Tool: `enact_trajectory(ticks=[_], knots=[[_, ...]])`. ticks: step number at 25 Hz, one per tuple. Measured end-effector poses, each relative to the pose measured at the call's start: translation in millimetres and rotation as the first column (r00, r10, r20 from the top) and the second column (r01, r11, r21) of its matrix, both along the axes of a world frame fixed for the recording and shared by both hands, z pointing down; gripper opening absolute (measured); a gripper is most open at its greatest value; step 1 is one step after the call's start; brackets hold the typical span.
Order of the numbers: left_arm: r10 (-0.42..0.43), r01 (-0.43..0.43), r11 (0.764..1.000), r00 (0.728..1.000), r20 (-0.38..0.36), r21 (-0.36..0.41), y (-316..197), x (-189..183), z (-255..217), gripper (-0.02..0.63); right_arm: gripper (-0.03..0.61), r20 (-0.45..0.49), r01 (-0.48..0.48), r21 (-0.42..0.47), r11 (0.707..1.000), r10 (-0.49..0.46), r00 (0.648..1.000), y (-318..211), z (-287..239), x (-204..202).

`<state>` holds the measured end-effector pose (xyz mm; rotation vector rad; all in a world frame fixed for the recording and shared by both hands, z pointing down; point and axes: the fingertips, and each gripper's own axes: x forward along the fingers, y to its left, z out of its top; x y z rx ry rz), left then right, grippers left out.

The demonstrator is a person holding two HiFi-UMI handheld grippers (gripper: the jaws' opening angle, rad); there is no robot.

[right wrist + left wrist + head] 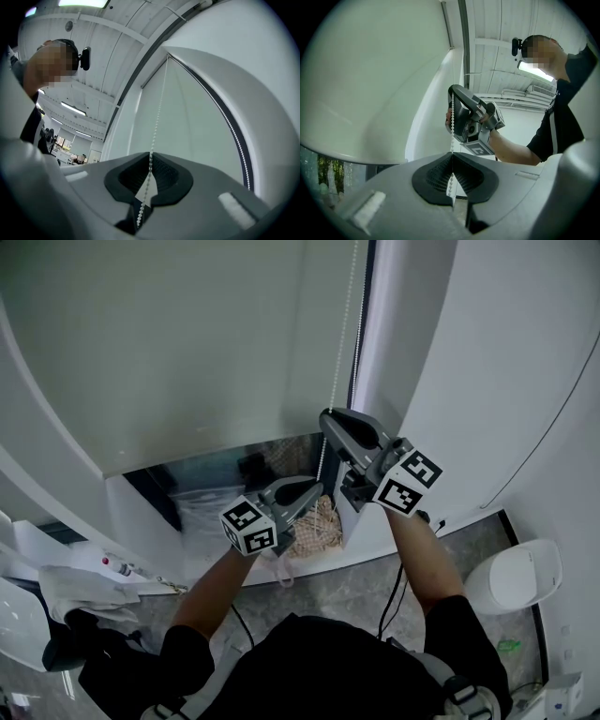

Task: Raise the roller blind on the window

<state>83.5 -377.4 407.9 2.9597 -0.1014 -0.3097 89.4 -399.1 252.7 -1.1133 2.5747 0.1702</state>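
Note:
The pale roller blind [187, 343] covers most of the window, with its lower edge above a strip of bare glass [216, 470]. Its white bead chain [345, 324] hangs down the blind's right side. My right gripper [326, 416] is the upper one and is shut on the chain. Just below it, my left gripper [317, 488] is also shut on the chain. In the left gripper view the chain [452, 122] runs up from my closed left gripper [452, 154] to the right gripper [471, 119]. In the right gripper view the chain [158, 112] rises from the closed right gripper [150, 153] along the blind [187, 117].
A white curved wall [506, 381] stands close on the right. Under the window lies a netted bundle [319, 526] on the sill. A white bin [520, 573] sits on the floor at the right, and white clutter [75, 582] at the left.

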Motion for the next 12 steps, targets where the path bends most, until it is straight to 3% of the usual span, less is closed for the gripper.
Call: enact_trajectory(ticks=[7, 12], knots=[[0.003, -0.001, 0.997, 1.0, 0.018, -0.073, -5, 5, 19, 0.008, 0.008, -0.038, -0.06, 0.017, 0.998, 0.061, 0.997, 2, 23, 6], [0.027, -0.003, 0.991, 0.983, 0.18, -0.134, 14, 17, 93, 0.008, 0.006, -0.15, -0.086, -0.083, 0.993, 0.073, 0.986, 5, 99, 1]])
